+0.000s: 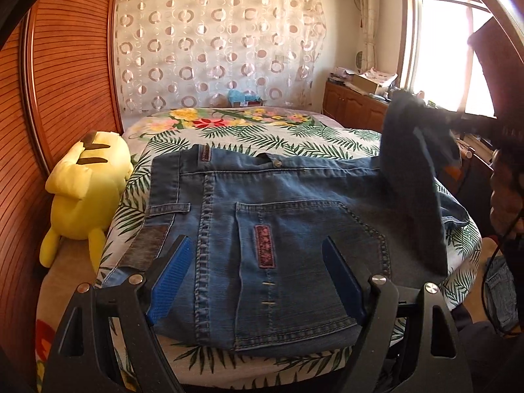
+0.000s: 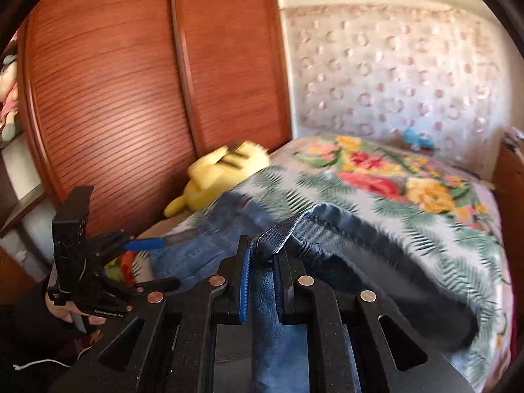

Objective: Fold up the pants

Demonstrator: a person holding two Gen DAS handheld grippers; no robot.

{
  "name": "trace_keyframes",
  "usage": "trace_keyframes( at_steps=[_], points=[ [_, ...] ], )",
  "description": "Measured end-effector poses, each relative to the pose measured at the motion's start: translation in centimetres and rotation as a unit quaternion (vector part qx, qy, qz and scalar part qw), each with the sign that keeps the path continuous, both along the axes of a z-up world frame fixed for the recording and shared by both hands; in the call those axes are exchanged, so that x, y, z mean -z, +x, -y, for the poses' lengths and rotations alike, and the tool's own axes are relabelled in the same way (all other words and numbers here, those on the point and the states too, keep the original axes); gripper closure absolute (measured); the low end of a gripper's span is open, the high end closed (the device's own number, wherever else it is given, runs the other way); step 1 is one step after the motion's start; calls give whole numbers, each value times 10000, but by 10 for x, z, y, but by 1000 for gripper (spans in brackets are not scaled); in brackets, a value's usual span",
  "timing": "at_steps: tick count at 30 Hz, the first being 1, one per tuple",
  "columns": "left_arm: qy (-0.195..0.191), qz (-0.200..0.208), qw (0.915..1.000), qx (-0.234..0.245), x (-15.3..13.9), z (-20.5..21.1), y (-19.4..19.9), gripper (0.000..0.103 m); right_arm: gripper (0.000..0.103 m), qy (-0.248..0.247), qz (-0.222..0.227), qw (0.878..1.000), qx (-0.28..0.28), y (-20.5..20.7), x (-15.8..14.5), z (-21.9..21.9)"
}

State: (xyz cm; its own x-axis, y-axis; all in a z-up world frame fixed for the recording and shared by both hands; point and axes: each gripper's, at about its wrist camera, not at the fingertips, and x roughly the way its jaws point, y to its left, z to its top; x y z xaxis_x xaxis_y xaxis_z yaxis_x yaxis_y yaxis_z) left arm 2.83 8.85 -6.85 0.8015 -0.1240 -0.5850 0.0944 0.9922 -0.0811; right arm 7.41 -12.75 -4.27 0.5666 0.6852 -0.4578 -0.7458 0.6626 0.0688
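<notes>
Blue jeans (image 1: 294, 216) lie flat on the bed, waistband to the far side and a back pocket facing up. My left gripper (image 1: 257, 242) hovers open just above the pocket, its blue pads (image 1: 173, 278) wide apart with nothing pressed between them. At the right, one leg end (image 1: 412, 163) is lifted off the bed, held by my right gripper (image 1: 455, 119). In the right wrist view, the right gripper (image 2: 263, 250) is shut on a fold of denim (image 2: 275, 229) that hangs between its pads. The left gripper (image 2: 144, 245) shows at the left, held by a hand (image 2: 62, 311).
The bed (image 1: 262, 131) has a leaf and flower cover. A yellow plush toy (image 1: 85, 196) lies at its left edge against the wooden wardrobe doors (image 1: 65, 82). A small blue toy (image 1: 242, 96) sits by the patterned headboard. A cluttered wooden cabinet (image 1: 357, 101) stands under the window.
</notes>
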Motion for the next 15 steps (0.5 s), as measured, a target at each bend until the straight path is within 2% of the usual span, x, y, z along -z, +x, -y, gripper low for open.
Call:
trace_keyframes(
  at_steps=[3, 6, 8, 15],
  points=[
    [-34, -37, 10000, -4, 3, -2, 1, 21, 90, -212, -248, 9995, -57, 13, 14, -14],
    [-72, -67, 10000, 12, 5, -1, 3, 21, 77, -341, -405, 9986, 11, 25, 22, -19],
    [-92, -83, 9999, 40, 5, 1, 5, 21, 64, -299, -442, 9986, 57, 32, 19, -21],
    [-89, -117, 9995, 272, 5, 17, 19, 21, 61, -289, -319, 9964, 736, 32, 12, 15]
  ],
)
